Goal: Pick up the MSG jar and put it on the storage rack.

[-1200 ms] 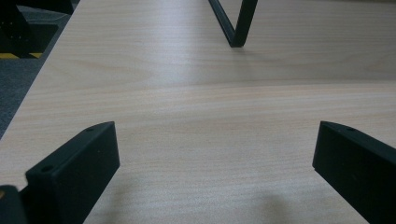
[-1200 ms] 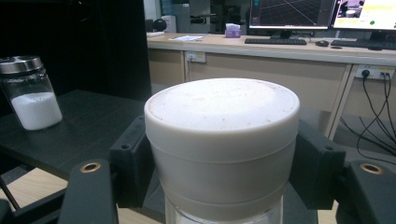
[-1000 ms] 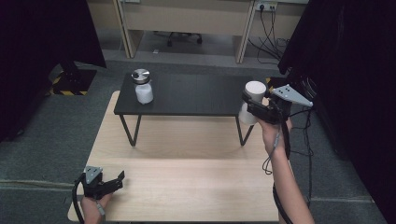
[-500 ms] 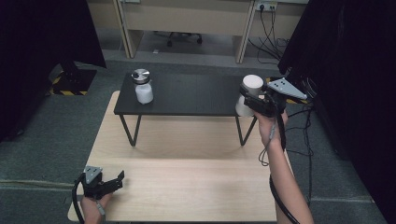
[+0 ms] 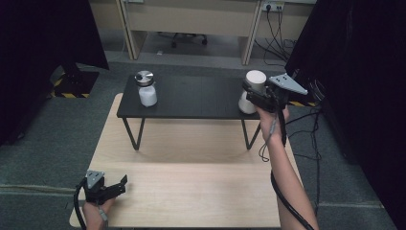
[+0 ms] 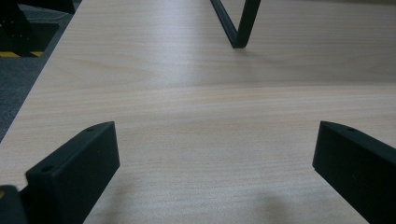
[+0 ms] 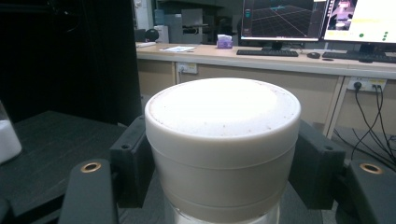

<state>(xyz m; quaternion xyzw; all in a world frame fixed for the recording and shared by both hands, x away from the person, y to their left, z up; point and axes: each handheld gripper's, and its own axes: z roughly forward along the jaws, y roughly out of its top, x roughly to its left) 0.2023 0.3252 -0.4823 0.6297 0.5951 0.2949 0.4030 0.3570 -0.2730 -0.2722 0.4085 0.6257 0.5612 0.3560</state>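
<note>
High view: right gripper (image 5: pixel 252 94) clamped on the white-lidded jar (image 5: pixel 252 88) at the right end of the small black table (image 5: pixel 191 98), jaws pinching just under the lid. Jar upright, over the table's right edge; whether its base rests on the top or hangs just above it cannot be told. Second jar with a metal lid (image 5: pixel 145 89) standing alone near the left end of the same table, well apart. Left gripper (image 5: pixel 114 186) low at the near left corner of the light wooden board (image 5: pixel 191 163), jaws spread, nothing between them.

Left gripper view: two black jaws wide apart over bare wood grain, a black table leg (image 6: pixel 236 25) farther ahead. No part in the work at hand.

Right gripper view: broad cream lid of the jar (image 7: pixel 223 116) close up, a black pad pressed against each side of it, clear glass just visible beneath. Dark tabletop (image 7: pixel 51 144) below and to the left, a desk with monitors (image 7: pixel 299 18) behind.

Judgement on progress: grasp achieved, carrying stage probably under way. Left to do: setting the jar down wherever intended, then releasing. Second jar untouched.
</note>
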